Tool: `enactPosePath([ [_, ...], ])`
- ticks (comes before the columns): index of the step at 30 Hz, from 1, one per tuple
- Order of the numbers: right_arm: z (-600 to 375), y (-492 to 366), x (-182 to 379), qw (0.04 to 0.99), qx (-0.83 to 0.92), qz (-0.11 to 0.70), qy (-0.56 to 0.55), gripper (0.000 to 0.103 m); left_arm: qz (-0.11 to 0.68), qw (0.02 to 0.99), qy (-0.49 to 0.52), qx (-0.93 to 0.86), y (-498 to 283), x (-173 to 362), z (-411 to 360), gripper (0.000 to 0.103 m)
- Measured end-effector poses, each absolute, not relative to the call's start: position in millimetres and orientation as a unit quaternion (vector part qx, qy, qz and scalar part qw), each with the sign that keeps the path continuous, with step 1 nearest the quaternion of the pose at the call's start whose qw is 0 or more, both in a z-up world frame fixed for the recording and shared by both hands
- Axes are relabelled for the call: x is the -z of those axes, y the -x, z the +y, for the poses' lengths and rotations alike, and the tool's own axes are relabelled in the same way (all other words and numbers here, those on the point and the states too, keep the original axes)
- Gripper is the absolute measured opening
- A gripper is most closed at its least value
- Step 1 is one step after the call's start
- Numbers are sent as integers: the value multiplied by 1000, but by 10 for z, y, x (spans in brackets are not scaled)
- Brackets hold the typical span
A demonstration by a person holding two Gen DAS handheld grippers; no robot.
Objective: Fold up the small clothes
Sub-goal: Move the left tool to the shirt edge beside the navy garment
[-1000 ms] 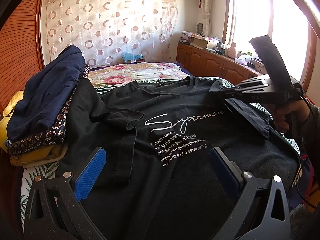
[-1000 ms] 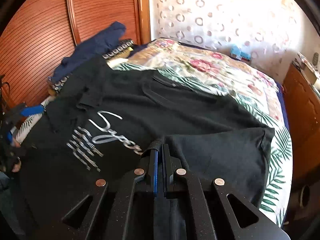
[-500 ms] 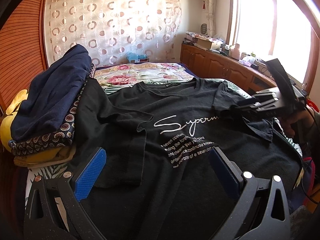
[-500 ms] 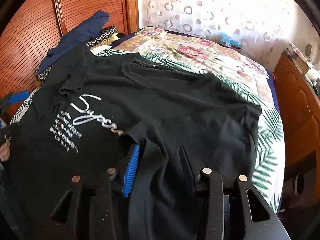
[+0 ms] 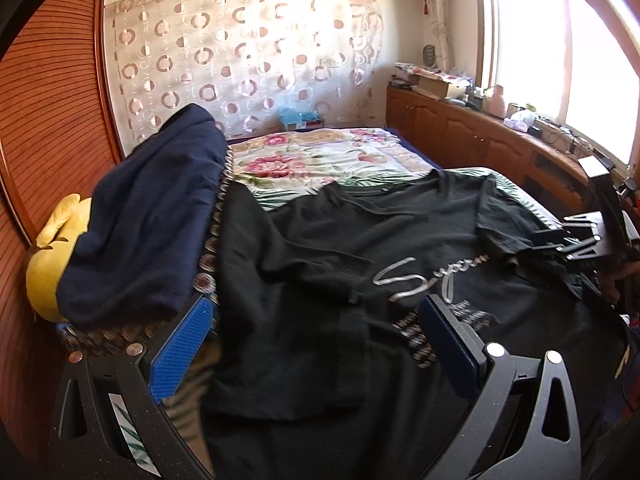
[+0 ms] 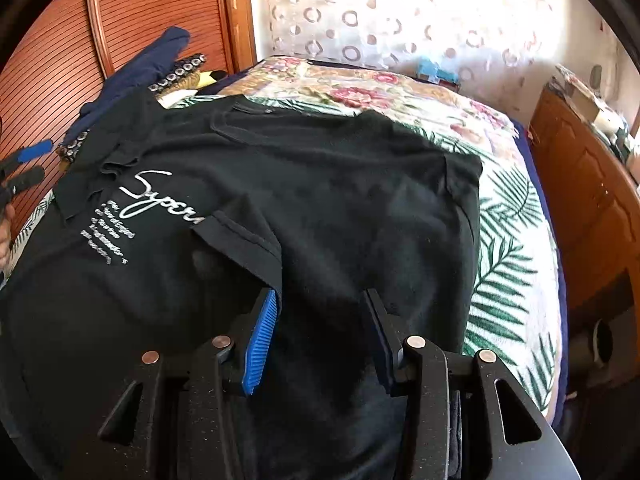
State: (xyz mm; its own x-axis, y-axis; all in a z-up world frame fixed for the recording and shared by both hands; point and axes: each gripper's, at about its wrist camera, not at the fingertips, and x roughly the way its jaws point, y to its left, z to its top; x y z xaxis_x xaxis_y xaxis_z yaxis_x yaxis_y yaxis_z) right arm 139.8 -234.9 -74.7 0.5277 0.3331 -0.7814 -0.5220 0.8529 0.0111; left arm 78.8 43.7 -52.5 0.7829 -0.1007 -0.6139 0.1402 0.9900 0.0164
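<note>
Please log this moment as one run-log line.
black T-shirt: both sleeves folded in | right hand-held gripper: open, empty | left hand-held gripper: open, empty

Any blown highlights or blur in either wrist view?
Left wrist: window clipped to white, curtain washed out, print on the T-shirt smeared. Right wrist: curtain blown out top right, T-shirt print readable; heavy fisheye bending in both.

Place: a home bedroom.
Bed (image 6: 516,216): a leaf-and-flower printed cover is lying across it.
Curtain (image 5: 240,56): sheer, circle-patterned, hanging behind the bed's far end.
Wardrobe doors (image 6: 60,40): slatted wood, standing beside the bed.
Window (image 5: 592,60): daylight is coming in above a low wooden cabinet (image 5: 472,136) carrying household clutter.
Clothes pile (image 5: 148,220): resting on the bed's edge.
</note>
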Motion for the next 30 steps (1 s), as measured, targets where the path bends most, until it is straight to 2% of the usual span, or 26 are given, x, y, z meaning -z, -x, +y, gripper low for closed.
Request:
enactPosePath([
  [15, -2383, -1322, 813, 877, -248, 396, 109, 50, 332, 941, -32, 55, -1270, 362, 739, 102],
  [17, -2387, -1326, 813, 877, -248, 397, 108, 50, 331, 941, -30, 54, -1325, 334, 786, 94],
  [21, -2379, -1327, 812, 877, -247, 396, 110, 50, 341, 938, -29, 54, -1471, 300, 848, 69],
  [24, -2382, -1329, 814, 877, -248, 396, 110, 50, 356, 932, -29, 55, -1604, 312, 864, 56],
  [30, -2380, -1327, 818, 878, -247, 395, 111, 50, 382, 922, -41, 49, -1843, 398, 847, 55],
])
